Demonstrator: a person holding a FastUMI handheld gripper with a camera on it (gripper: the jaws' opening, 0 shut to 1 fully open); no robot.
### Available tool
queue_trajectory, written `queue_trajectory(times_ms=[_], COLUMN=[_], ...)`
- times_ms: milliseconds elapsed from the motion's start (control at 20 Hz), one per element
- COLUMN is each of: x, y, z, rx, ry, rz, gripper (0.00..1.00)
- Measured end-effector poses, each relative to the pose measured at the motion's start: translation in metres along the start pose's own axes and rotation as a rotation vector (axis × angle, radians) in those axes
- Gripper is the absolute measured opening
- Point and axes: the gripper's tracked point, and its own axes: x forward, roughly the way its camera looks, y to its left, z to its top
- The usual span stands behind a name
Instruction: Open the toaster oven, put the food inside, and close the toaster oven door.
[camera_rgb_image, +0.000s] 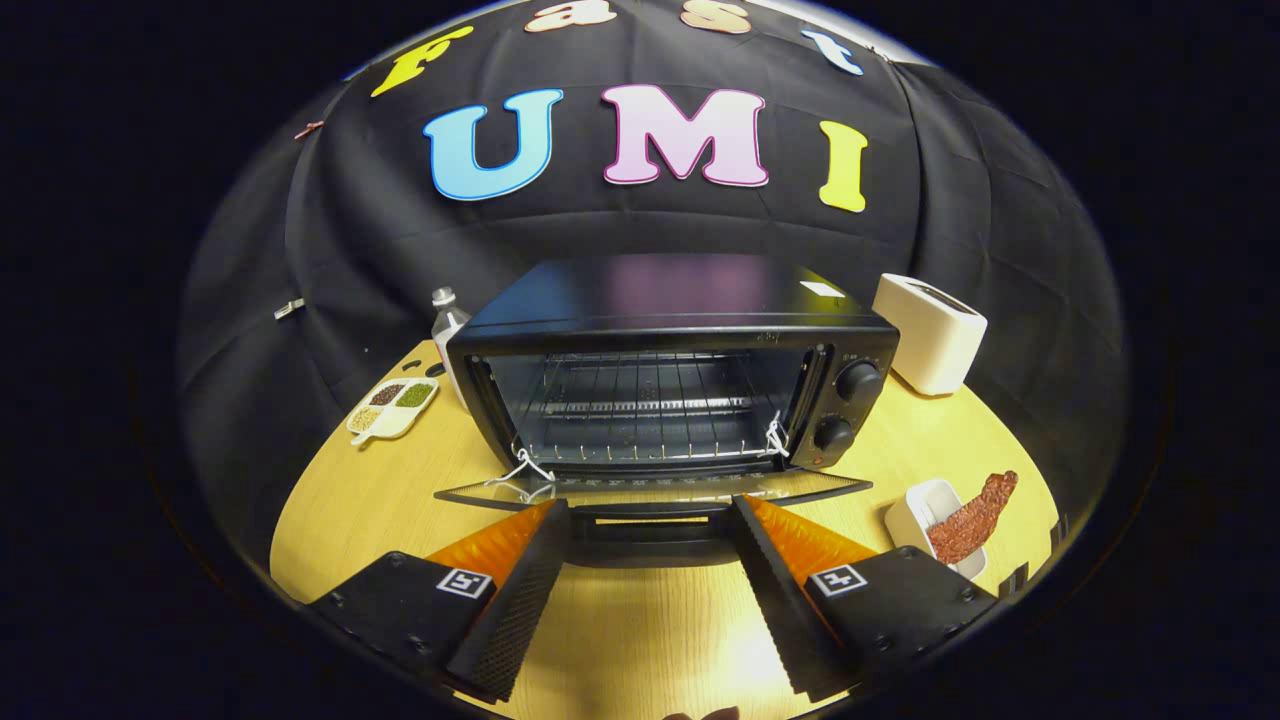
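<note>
Scanning from the left: a white divided dish of seeds (392, 407) lies on the pale wooden table (640, 620), well apart from the black toaster oven (665, 385) at centre, whose glass door (650, 488) hangs fully open just ahead of the gripper (650, 515), its fingers spread wide and empty. To the right, a reddish-brown strip of food (972, 517) leans out of a small white dish (925, 510). It looks light and probably stiff; pinching its raised upper end seems safest.
</note>
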Motion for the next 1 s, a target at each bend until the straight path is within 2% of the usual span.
queue_trajectory(times_ms=[200,450,1000], x=[-0.003,-0.004,-0.021], y=[-0.001,-0.007,-0.013], z=[-0.018,-0.055,-0.062], rx=[-0.011,-0.013,-0.005], ry=[0.046,0.176,0.187], rz=[0.003,0.004,0.036], gripper=[0.98,0.98,0.97])
